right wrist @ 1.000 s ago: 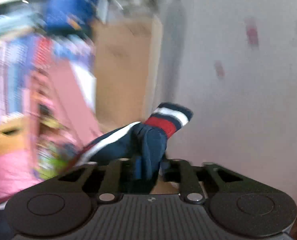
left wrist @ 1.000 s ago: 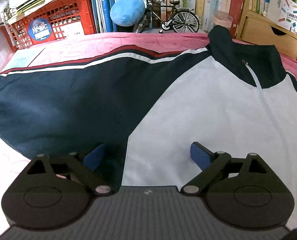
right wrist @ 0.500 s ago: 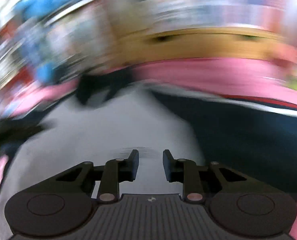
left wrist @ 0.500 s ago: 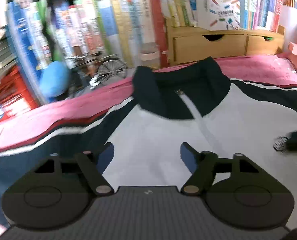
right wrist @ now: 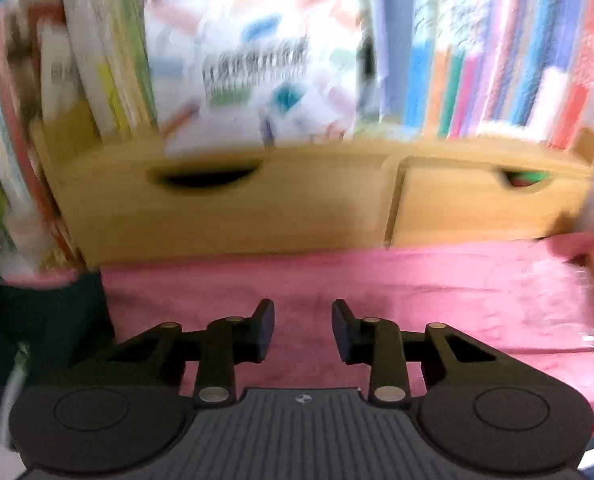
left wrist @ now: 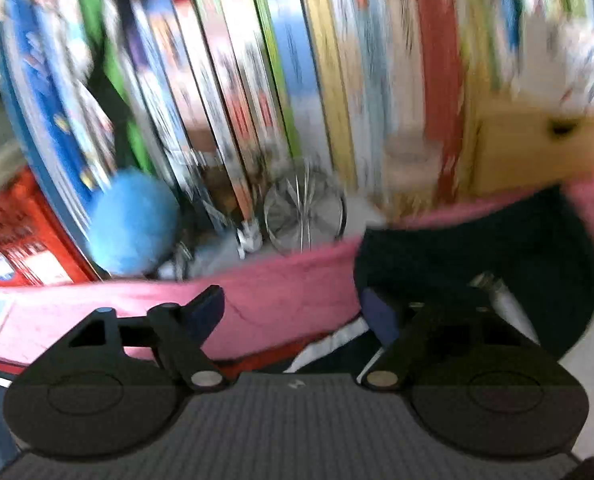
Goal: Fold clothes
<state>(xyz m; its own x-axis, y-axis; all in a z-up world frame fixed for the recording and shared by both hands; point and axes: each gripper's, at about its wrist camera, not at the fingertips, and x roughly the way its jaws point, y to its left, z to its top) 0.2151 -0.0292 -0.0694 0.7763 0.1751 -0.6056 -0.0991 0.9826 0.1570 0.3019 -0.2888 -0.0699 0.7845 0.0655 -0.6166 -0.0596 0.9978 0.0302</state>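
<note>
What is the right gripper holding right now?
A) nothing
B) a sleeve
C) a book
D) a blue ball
A: the right gripper is open, with only the pink cloth showing in the gap between its fingers.

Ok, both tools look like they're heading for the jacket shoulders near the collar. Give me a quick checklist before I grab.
1. Left tool open: ok, fingers spread, nothing between them.
2. Right tool open: ok, gap clear.
3. Left tool over jacket: ok, its right finger overlaps the dark collar's left edge; contact cannot tell.
4. Right tool over jacket: not ok, only pink cover lies ahead; the collar sits far left in its view.
5. Clutter clear of the left tool: cannot tell, the model bicycle and blue plush stand just beyond the cover's edge.
6. Picture sharpness: not ok, both views blurred.
</note>
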